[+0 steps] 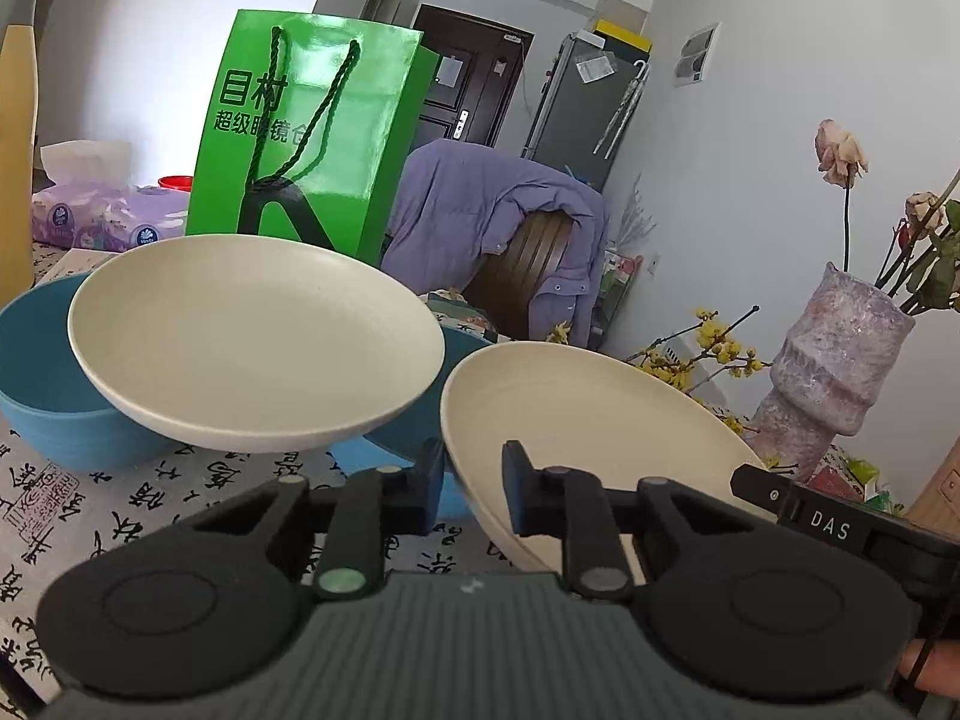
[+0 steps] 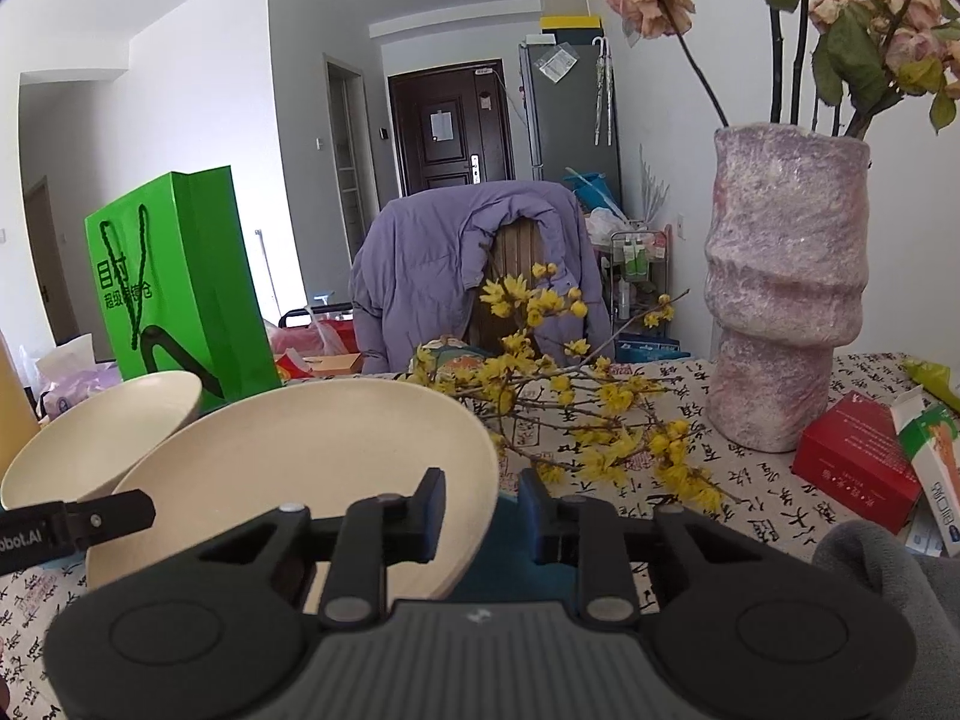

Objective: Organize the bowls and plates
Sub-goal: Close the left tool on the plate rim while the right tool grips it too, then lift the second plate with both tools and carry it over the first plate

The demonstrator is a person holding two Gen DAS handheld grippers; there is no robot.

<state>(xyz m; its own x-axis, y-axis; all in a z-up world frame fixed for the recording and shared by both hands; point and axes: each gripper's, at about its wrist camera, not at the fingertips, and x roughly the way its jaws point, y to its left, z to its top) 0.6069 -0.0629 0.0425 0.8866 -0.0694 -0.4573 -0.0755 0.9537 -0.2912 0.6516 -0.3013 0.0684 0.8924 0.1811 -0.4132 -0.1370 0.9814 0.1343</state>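
Found two plates and two bowls near the front edge of the table [image 1: 180,510]. Saw the left plate [image 1: 252,342] propped, tilted, on the rim of the left bowl [image 1: 42,384]. Saw the near plate [image 1: 588,420] just right of it, tilted too, leaning in the second bowl [image 1: 402,426], itself between the two plates. Noted a paper bag [image 1: 312,132] upright behind the left plate, a tissue pack [image 1: 102,216] left of the bag, and a bottle [image 1: 15,120] at the far left. Noted a vase [image 2: 786,300] right of the plates, with a flowering branch [image 2: 570,390] lying on the table to its left and a box [image 2: 852,462] at its right. Spotted a chair [image 2: 516,252] draped with a jacket [image 2: 432,264] beyond the table, with a door [image 2: 450,126] and a fridge [image 2: 570,114] further back.
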